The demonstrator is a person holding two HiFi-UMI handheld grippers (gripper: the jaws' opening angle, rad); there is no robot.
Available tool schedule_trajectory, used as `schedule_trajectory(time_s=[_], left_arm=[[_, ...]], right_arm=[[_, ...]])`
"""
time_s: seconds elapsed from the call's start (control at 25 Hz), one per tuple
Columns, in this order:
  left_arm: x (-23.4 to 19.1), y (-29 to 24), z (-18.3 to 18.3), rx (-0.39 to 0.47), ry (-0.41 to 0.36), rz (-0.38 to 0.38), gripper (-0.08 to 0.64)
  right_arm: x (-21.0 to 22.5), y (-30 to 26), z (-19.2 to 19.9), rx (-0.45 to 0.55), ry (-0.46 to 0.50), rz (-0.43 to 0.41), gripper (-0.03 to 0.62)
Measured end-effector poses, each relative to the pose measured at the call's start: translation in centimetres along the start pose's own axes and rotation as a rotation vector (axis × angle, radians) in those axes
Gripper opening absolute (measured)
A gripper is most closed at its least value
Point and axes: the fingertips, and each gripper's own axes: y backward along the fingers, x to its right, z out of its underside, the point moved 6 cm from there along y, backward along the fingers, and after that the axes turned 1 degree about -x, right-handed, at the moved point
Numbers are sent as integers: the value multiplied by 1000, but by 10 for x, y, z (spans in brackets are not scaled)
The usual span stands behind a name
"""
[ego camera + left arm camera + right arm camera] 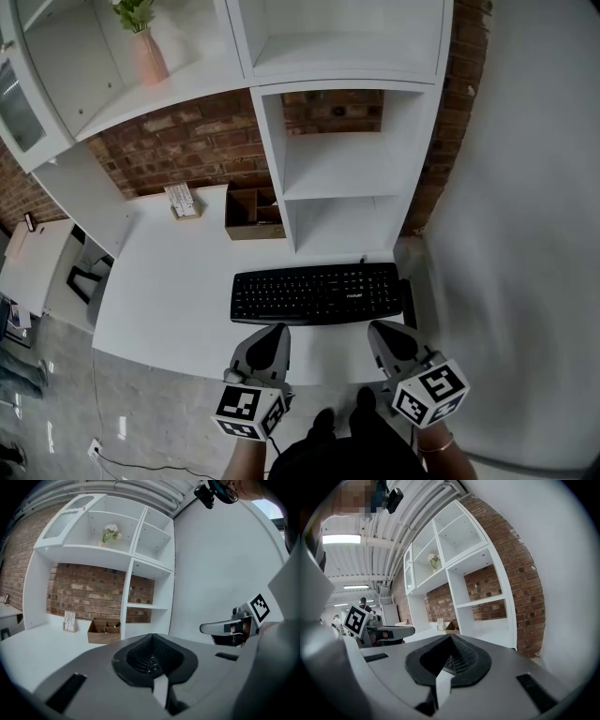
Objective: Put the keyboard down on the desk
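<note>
Item: black keyboard [317,292], full width, lying flat and keys-up on the white desk [178,281]. It sits square to the front edge, directly below the open shelf column [342,169] and toward the desk's right end. Its whole underside appears to rest on the surface, with no corner lifted. Left gripper [274,330]: jaws fully together, nothing clamped, tip just short of the keyboard's near-left edge. Right gripper [381,329]: jaws likewise drawn together with nothing between them, tip just short of the near-right edge. Whether either tip actually touches the keyboard's front lip cannot be told from the head view, and the gripper views show only a dark sliver of keys past the closed jaws. Other contents: wooden organiser box [253,217] and a small card stand [182,201] at the back against the brick wall, well apart from the keyboard; vase with greenery [147,54] on an upper shelf. Condition of task: judged essentially complete, the keyboard being down and unheld. Handling note: the remaining step looks like a clean withdrawal. Draw both grippers straight back toward the body together and level, so that neither closed tip catches the front lip and skews or drags the keyboard. If it needs squaring, nudge both ends equally.
</note>
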Motion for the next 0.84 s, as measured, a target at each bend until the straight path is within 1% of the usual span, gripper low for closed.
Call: schedule_trajectory(time_s=[0.24, 0.48, 0.84], left_arm=[[-8, 8, 1, 2, 4, 18, 8], [-14, 15, -1, 13, -6, 33, 8], [-19, 27, -5, 24, -30, 62, 8]], right_arm=[[-10, 3, 1, 20, 17, 54, 5], [-22, 5, 0, 35, 47, 84, 5], [-48, 6, 1, 37, 89, 93, 5]])
